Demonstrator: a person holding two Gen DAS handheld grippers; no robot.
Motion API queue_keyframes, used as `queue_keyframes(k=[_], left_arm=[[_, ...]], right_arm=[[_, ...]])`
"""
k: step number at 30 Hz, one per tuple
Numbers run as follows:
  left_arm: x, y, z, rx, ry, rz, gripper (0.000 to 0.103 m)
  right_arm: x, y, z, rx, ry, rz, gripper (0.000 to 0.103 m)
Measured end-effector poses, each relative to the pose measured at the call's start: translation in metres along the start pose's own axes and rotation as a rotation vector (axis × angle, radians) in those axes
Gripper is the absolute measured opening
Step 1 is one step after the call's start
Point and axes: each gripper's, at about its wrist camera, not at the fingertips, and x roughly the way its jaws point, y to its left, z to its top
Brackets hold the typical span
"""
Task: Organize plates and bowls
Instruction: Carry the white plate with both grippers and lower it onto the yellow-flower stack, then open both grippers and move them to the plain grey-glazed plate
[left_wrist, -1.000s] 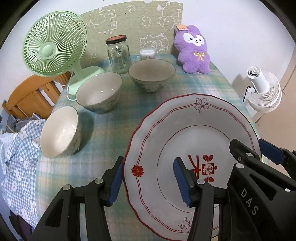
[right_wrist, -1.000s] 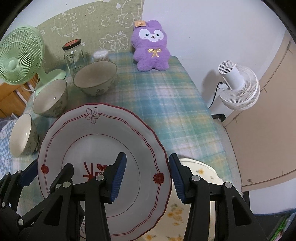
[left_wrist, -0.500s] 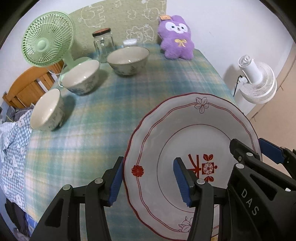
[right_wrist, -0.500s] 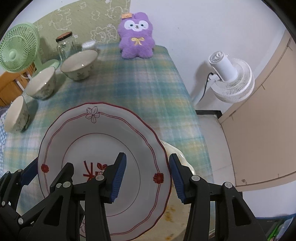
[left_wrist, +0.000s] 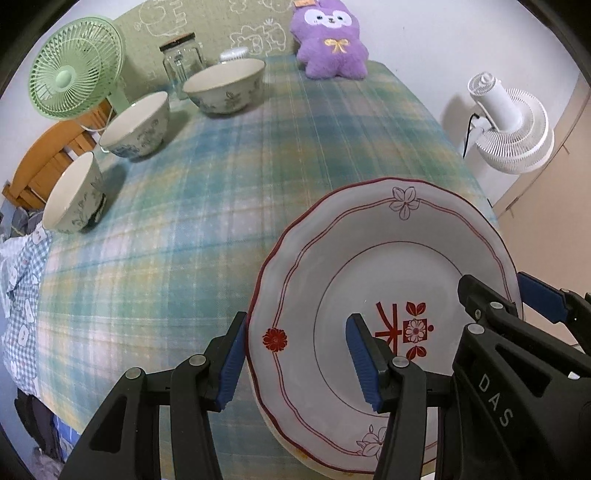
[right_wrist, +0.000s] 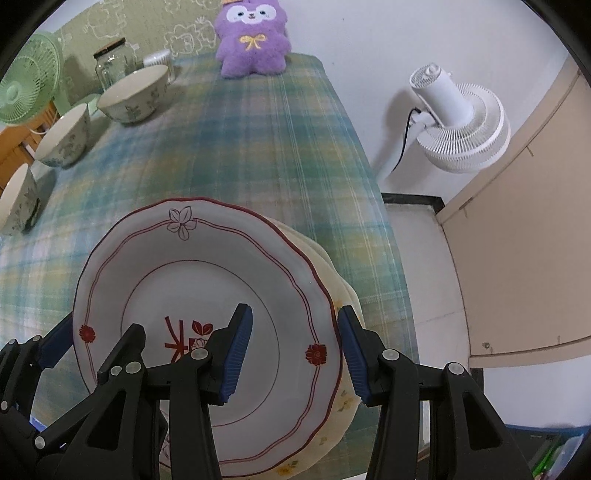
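The plate (left_wrist: 373, 280), glossy white with a scalloped red rim, thin red rings, flower motifs and a red character at its centre, is held by both grippers over the near right corner of the tabletop (left_wrist: 229, 192). It sits above a cream plate (right_wrist: 343, 373) with small yellow flowers, whose edge peeks out to the right and below; whether the two touch cannot be told. The left gripper (left_wrist: 295, 360) has its ribbed blue fingers partly open, straddling the plate's left rim, one outside and one over the well. The right gripper (right_wrist: 295, 356) straddles the right rim the same way. Whether the pads press on the rim is unclear.

A woven plaid cloth in teal and yellow covers the tabletop. Three deep round bowls (left_wrist: 138, 127) with pale glaze and blue-grey leaf prints stand in a curved row at the far left. Behind them are a ribbed glass jar (left_wrist: 183, 66), a green fan (left_wrist: 74, 86) and a fuzzy purple plush (left_wrist: 330, 40).
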Motion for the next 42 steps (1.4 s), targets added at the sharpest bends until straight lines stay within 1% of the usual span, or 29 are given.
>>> queue_keyframes(k=[9,13,26,29,31,33,34,36,37,38,42], left_arm=[[0.003,-0.018,-0.002,0.061,-0.003,0.057,0.054],[0.004,-0.022,-0.001,0.073,-0.001,0.078,0.054],[0.006,-0.027,0.001,0.052,0.006,0.078,0.054],[0.007,-0.028,0.002,0.046,0.013,0.077,0.057],[0.008,-0.028,0.002,0.042,0.015,0.072,0.061],[0.008,-0.028,0.002,0.037,0.017,0.066,0.063],[0.008,-0.027,0.002,0.035,0.020,0.062,0.068],[0.008,-0.025,0.002,0.018,0.034,0.048,0.072],[0.008,-0.025,0.002,0.017,0.036,0.044,0.075],[0.007,-0.024,0.002,0.008,0.039,0.035,0.076],[-0.001,-0.023,0.001,0.001,0.026,0.034,0.080]], right_arm=[[0.011,-0.009,-0.004,0.016,0.039,0.001,0.052],[0.013,-0.009,-0.004,0.010,0.037,-0.007,0.052],[0.015,-0.013,0.000,0.011,0.049,-0.011,0.052],[0.016,-0.013,0.001,0.008,0.046,-0.005,0.052],[0.016,-0.014,0.001,0.008,0.044,-0.001,0.052],[0.015,-0.014,0.000,0.007,0.040,0.010,0.052],[0.015,-0.014,0.001,0.005,0.040,0.015,0.052],[0.014,-0.013,0.001,-0.006,0.033,0.033,0.053],[0.013,-0.012,0.002,-0.008,0.032,0.039,0.057],[0.012,-0.011,0.002,-0.012,0.030,0.050,0.061],[0.004,-0.009,0.004,-0.025,0.003,0.061,0.072]])
